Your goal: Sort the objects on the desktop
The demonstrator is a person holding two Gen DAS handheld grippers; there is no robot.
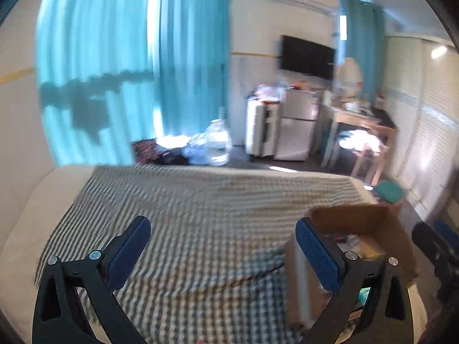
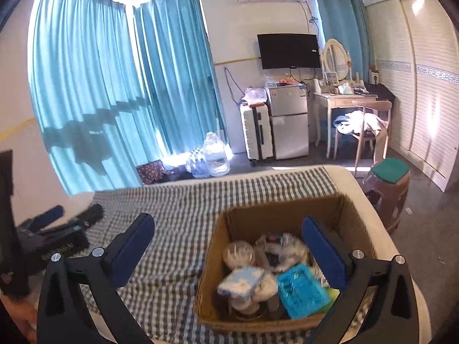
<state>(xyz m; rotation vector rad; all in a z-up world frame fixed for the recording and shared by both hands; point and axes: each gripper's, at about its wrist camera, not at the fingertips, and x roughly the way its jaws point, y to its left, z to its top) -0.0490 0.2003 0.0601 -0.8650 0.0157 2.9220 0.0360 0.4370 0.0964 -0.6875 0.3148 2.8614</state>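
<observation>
An open cardboard box (image 2: pixel 287 209) stands on a grey-and-white checked cloth (image 2: pixel 178 200). It holds several items, among them a blue plastic basket (image 2: pixel 301 292), a blue-and-white pack (image 2: pixel 241 282) and a clear round container (image 2: pixel 238 253). My right gripper (image 2: pixel 228 222) hangs open over the box's near left part, with nothing between its fingers. My left gripper (image 1: pixel 223 225) is open over bare cloth (image 1: pixel 200 200), and the box (image 1: pixel 358 220) lies behind its right finger. The left wrist view is blurred. The left gripper (image 2: pixel 57 229) also shows, blurred, at the left edge of the right wrist view.
A brown stool with a green cushion (image 2: pixel 391 169) stands beyond the cloth's right edge. On the floor past the far edge are large water bottles (image 2: pixel 213 154), a white suitcase (image 2: pixel 255 129), a small fridge (image 2: pixel 288 114) and a desk with a chair (image 2: pixel 370 120).
</observation>
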